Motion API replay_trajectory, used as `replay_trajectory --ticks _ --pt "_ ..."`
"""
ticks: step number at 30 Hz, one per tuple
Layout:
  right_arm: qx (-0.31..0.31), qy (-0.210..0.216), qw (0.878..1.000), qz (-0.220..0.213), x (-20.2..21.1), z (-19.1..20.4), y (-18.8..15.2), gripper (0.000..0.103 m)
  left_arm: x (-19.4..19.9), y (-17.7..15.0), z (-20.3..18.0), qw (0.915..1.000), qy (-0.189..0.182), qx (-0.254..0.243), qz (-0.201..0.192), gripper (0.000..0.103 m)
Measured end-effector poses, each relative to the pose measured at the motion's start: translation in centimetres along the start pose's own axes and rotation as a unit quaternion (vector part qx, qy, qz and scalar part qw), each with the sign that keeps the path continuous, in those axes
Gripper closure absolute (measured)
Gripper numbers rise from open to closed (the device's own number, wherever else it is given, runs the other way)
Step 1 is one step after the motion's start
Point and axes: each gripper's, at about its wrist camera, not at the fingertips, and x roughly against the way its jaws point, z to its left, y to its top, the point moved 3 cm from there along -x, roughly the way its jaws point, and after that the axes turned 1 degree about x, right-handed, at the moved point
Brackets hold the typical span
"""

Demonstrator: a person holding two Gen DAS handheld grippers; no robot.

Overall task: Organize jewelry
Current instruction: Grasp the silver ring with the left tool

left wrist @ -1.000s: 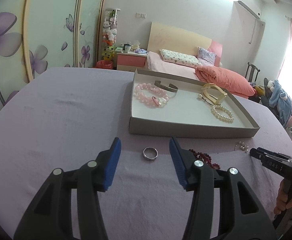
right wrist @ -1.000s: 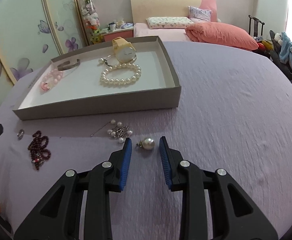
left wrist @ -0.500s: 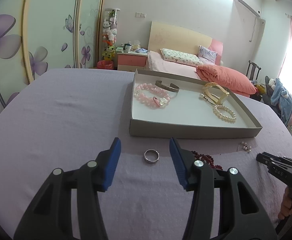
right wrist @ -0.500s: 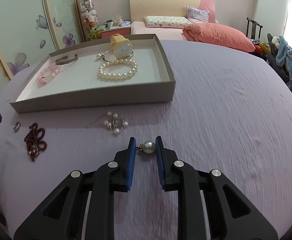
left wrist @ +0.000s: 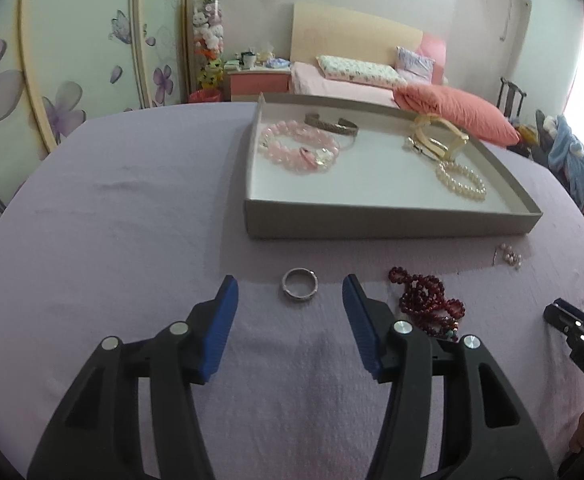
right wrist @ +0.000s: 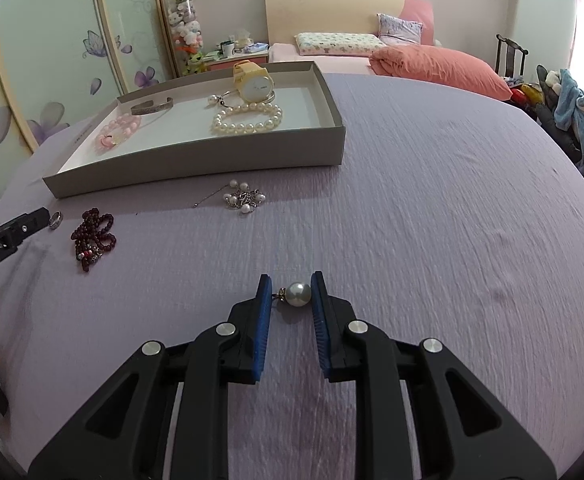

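Right gripper (right wrist: 291, 292): pinching the pearl pendant (right wrist: 298, 293); the blue pads press on it from either side, its little metal cap turned toward the left pad.
Pendant's place: at the fingertips, over the lilac tablecloth (right wrist: 432, 208); I cannot tell whether it is clear of the cloth yet.
Way to the tray: the grey tray (right wrist: 196, 166) lies ahead of that gripper and off to its left, with the pearl brooch (right wrist: 244, 199) on the cloth between them. By my reckoning the carry goes forward and leftward, then over the near wall.
Left gripper (left wrist: 290, 294): spread, its jaws just now opening a touch wider, nothing pressed between them.
Silver ring (left wrist: 299, 284): flat on the cloth, lying between the two blue tips and a little ahead of them, touching neither. A flat round band has no long axis, so any closing line looks as good as another.
Dark red bead bracelet (left wrist: 426, 304): bunched just beside the left gripper's right finger, apart from the ring.
Nearer hand: the left for the ring and the red beads, the right for the pendant and brooch.
Tray's free floor: open white space in the middle, between the pink bead bracelet (left wrist: 298, 150) and the pearl bracelet (left wrist: 460, 181).
Already in the tray: also a silver cuff bangle (left wrist: 331, 126) and a yellow watch (right wrist: 252, 82).
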Motion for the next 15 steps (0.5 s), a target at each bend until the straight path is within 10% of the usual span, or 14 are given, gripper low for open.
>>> replay_trajectory --ticks 15 --pt "-0.002 0.005 1.0 0.0 -0.1 -0.2 0.0 0.082 -1.9 0.5 -0.8 0.9992 0.013 -0.019 0.031 0.068"
